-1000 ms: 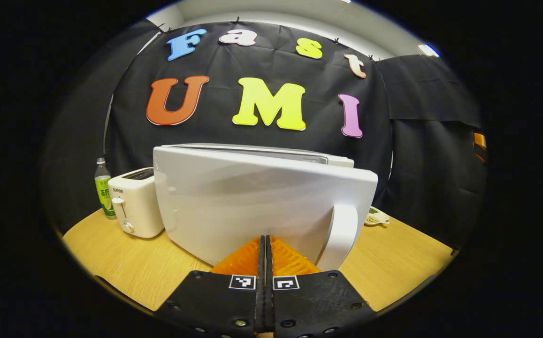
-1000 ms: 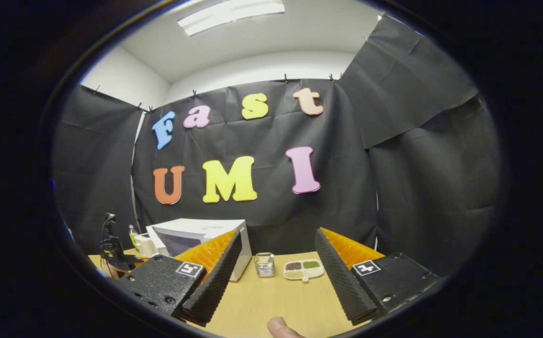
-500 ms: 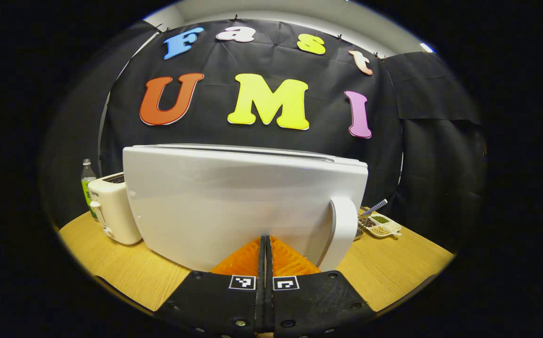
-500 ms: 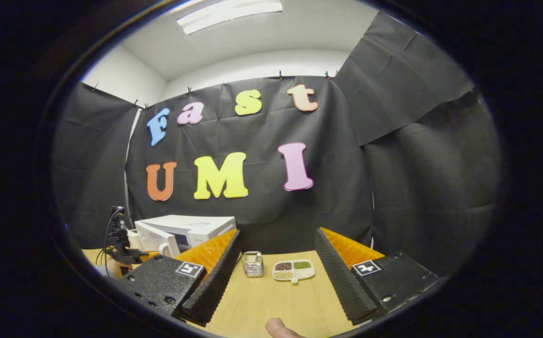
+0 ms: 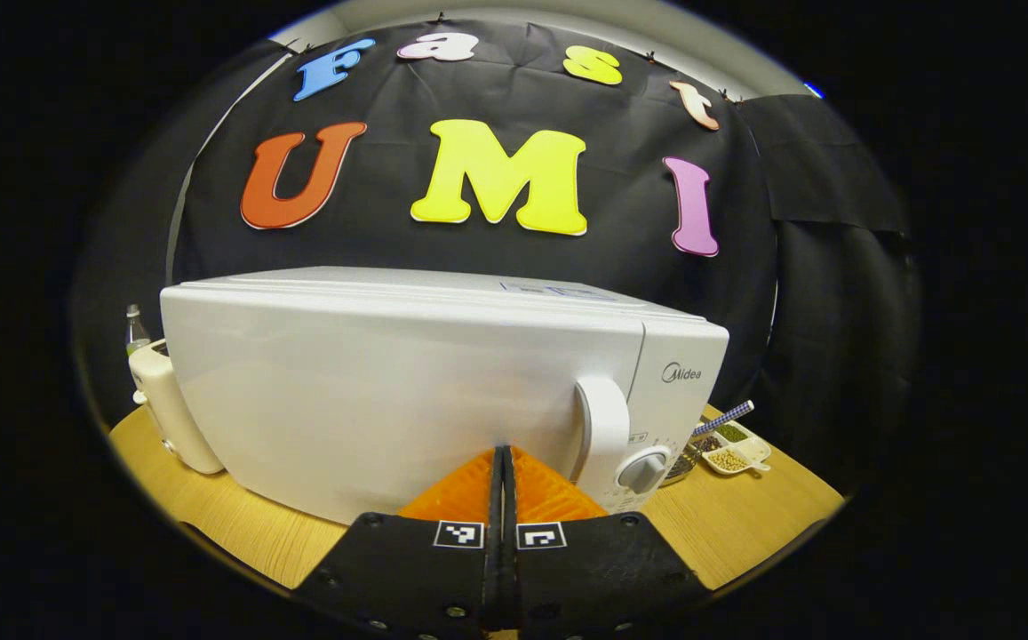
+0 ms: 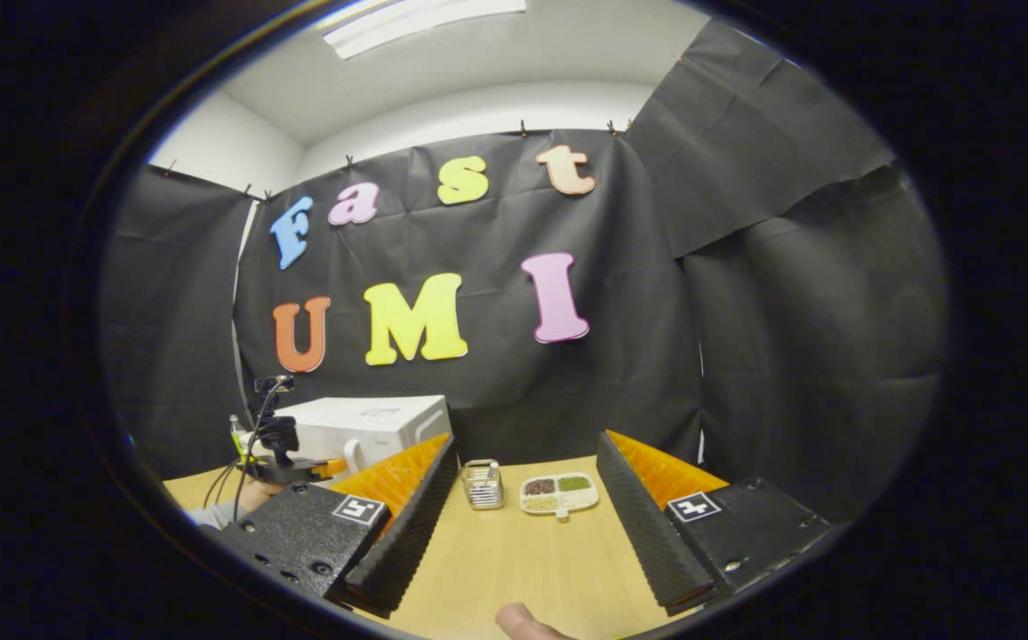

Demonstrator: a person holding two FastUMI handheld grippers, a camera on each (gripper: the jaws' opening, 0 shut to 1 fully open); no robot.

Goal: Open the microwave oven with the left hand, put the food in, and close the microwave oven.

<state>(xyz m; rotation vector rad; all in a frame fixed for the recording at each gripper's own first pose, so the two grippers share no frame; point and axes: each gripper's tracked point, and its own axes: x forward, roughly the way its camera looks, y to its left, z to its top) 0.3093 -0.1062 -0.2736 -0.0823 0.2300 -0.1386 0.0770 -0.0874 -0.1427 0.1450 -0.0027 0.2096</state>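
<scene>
Now: microwave door flush, left gripper clenched in front of it

Largest first, the wooden desk (image 5: 745,507) carries everything in the booth. On it stands the white microwave (image 5: 389,382), seen close in the left gripper view with its door lying flush against the body. The curved white door handle (image 5: 601,425) stands upright near the door's right edge, and a round knob (image 5: 644,469) sits just right of it on the control panel. In the right gripper view the same microwave (image 6: 371,425) appears far off at the left side of the desk (image 6: 514,560).

A cream toaster (image 5: 171,413) stands just left of the microwave, partly hidden behind its corner, and a bottle (image 5: 135,327) peeks up behind the toaster.

The left gripper (image 5: 502,467) is clenched, its two fingers pressed together with nothing between them, their tips just in front of the lower part of the door, left of the handle. Whether the tips touch the door cannot be told. From the right gripper view, the left gripper (image 6: 287,458) shows by the microwave's front, held by a hand (image 6: 251,496).

The right gripper (image 6: 522,498) is released, fingers spread wide and holding nothing, above the near part of the desk. Beyond its fingers lie a divided dish (image 6: 558,494) with small portions of food and, just left of it, a small metal holder (image 6: 482,484). The dish (image 5: 731,444) also shows at the microwave's right side, with a patterned stick (image 5: 725,418) beside it. A fingertip (image 6: 527,620) shows at the bottom edge.
</scene>
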